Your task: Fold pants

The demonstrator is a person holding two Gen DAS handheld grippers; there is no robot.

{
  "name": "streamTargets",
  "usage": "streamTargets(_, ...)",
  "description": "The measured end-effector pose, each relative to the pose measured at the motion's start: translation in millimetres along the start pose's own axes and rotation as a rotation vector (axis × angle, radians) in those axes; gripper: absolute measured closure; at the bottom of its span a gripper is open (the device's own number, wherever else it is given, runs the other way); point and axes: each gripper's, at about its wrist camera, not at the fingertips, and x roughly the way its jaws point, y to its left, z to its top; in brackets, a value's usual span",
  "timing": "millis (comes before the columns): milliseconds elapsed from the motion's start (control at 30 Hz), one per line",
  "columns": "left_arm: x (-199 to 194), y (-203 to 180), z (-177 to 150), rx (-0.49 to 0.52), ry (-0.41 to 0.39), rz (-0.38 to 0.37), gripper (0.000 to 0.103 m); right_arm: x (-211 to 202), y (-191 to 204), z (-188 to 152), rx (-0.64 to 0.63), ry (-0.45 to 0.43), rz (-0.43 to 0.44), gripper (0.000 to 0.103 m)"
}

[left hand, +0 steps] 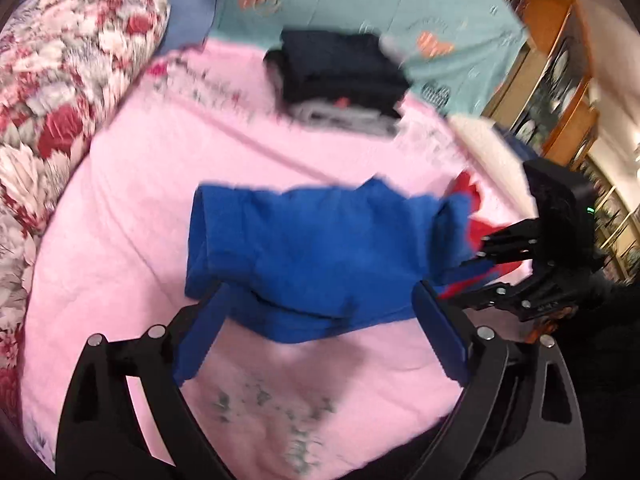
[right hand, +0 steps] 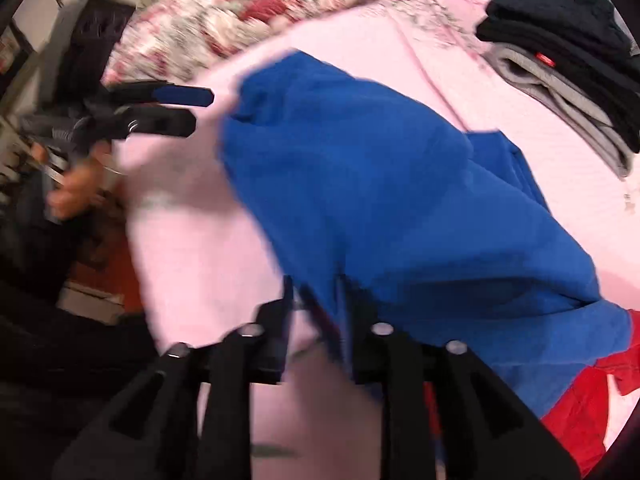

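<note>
Blue pants (left hand: 316,248) with a red part (left hand: 470,200) lie folded in a bundle on the pink blanket (left hand: 132,208). My left gripper (left hand: 320,332) is open and empty, its blue-padded fingers on either side of the bundle's near edge. My right gripper (left hand: 460,280) comes in from the right and is shut on the pants' right end. In the right wrist view the pants (right hand: 380,184) fill the middle, the right gripper (right hand: 314,300) pinches their near edge, and the left gripper (right hand: 196,114) shows at the left, apart from the cloth.
A stack of folded dark and grey clothes (left hand: 340,76) lies at the blanket's far side, also in the right wrist view (right hand: 568,52). A floral quilt (left hand: 60,92) lies on the left. A teal sheet (left hand: 400,4) lies behind. Wooden shelves (left hand: 560,80) stand at right.
</note>
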Motion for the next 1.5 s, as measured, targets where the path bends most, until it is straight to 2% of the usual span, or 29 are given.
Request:
streamTargets(67, -8.7, -5.3, 7.4, -0.024, -0.042, 0.007, 0.010, -17.5, 1.3, 6.0, 0.022, -0.068, 0.031, 0.070)
streamTargets(133, -8.7, -12.6, 17.2, -0.066, -0.085, -0.013, 0.010, -22.0, -3.2, 13.9, 0.048, -0.112, -0.001, 0.070)
streamTargets(167, -5.2, -16.1, 20.5, -0.083, -0.098, -0.028, 0.010, -18.8, -6.4, 17.3, 0.062, -0.120, -0.022, 0.073)
streamTargets(200, -0.4, -19.5, 23.6, -0.096, -0.108, -0.048, 0.010, -10.5, -10.6, 19.8, 0.076, -0.119, -0.039, 0.084)
streamTargets(267, 17.5, -27.6, 23.7, -0.126, -0.114, -0.081, 0.010, 14.3, -16.5, 19.1, 0.106, -0.057, -0.028, 0.097)
streamTargets(333, 42.7, -28.7, 19.9, -0.177, -0.070, -0.089, 0.014, 37.5, -21.3, 12.3, 0.156, 0.026, -0.012, 0.097)
streamTargets(400, 72.5, -27.3, 11.6, -0.218, 0.022, -0.083, 0.042, 29.7, -19.5, 6.3, 0.167, 0.003, -0.025, 0.098)
streamTargets(433, 85.2, -26.2, 8.7, -0.224, 0.072, -0.075, 0.071, 22.0, -21.4, 5.1, 0.183, 0.016, -0.019, 0.098)
streamTargets(467, 100.1, -24.2, 4.1, -0.232, 0.133, -0.052, 0.096, 12.1, -26.5, 4.4, 0.214, 0.020, -0.007, 0.096)
streamTargets(533, 115.0, -22.3, -3.3, -0.223, 0.189, 0.002, 0.098, -28.4, -52.8, 1.1, 0.313, -0.018, -0.017, 0.085)
streamTargets(567, 119.9, -21.8, -7.0, -0.214, 0.200, 0.029, 0.098, -47.1, -67.2, -1.1, 0.353, -0.038, -0.053, 0.065)
streamTargets(600, 123.1, -21.0, -9.7, -0.212, 0.204, 0.039, 0.098, -67.6, -86.5, -3.9, 0.403, -0.058, -0.117, 0.051)
streamTargets(667, 125.9, -18.1, -13.8, -0.227, 0.181, 0.032, 0.098, -108.9, -141.1, -11.5, 0.534, -0.072, -0.311, 0.050)
streamTargets(700, 126.7, -17.1, -14.1, -0.233, 0.172, 0.027, 0.098, -120.8, -167.3, -14.8, 0.600, -0.053, -0.378, 0.050)
streamTargets(767, 127.8, -16.0, -15.6, -0.241, 0.149, 0.021, 0.098, -143.8, -231.3, -26.0, 0.793, -0.018, -0.467, 0.050)
streamTargets(833, 128.7, -16.4, -15.9, -0.234, 0.138, 0.020, 0.098, -164.6, -284.8, -41.7, 0.986, -0.035, -0.557, 0.050)
streamTargets(867, 127.6, -16.5, -17.1, -0.229, 0.136, 0.019, 0.098, -169.0, -303.8, -48.2, 1.044, -0.029, -0.571, 0.050)
streamTargets(967, 124.8, -14.6, -16.8, -0.231, 0.137, 0.012, 0.098, -165.1, -347.1, -56.7, 1.160, 0.014, -0.506, 0.050)
streamTargets(1067, 122.3, -11.7, -18.5, -0.234, 0.135, 0.005, 0.098, -143.8, -362.1, -58.9, 1.223, 0.057, -0.518, 0.050)
streamTargets(1133, 121.9, -11.3, -20.1, -0.235, 0.136, 0.002, 0.098, -128.9, -372.4, -65.6, 1.262, 0.085, -0.507, 0.057)
streamTargets(1167, 122.0, -10.3, -20.1, -0.236, 0.138, -0.001, 0.098, -124.7, -374.7, -68.3, 1.276, 0.081, -0.496, 0.074)
streamTargets(1200, 121.9, -9.7, -19.9, -0.237, 0.142, -0.004, 0.098, -122.4, -375.4, -72.1, 1.286, 0.069, -0.492, 0.100)
streamTargets(1267, 122.9, -8.5, -16.7, -0.228, 0.165, -0.009, 0.098, -127.0, -368.8, -78.5, 1.268, 0.033, -0.495, 0.100)
streamTargets(1367, 126.0, -5.2, -8.6, -0.187, 0.210, 0.009, 0.100, -158.2, -339.0, -93.1, 1.233, -0.056, -0.528, 0.100)
streamTargets(1500, 125.5, 8.2, -1.0, -0.178, 0.250, 0.023, 0.100, -216.3, -286.7, -134.9, 1.239, -0.209, -0.472, 0.100)
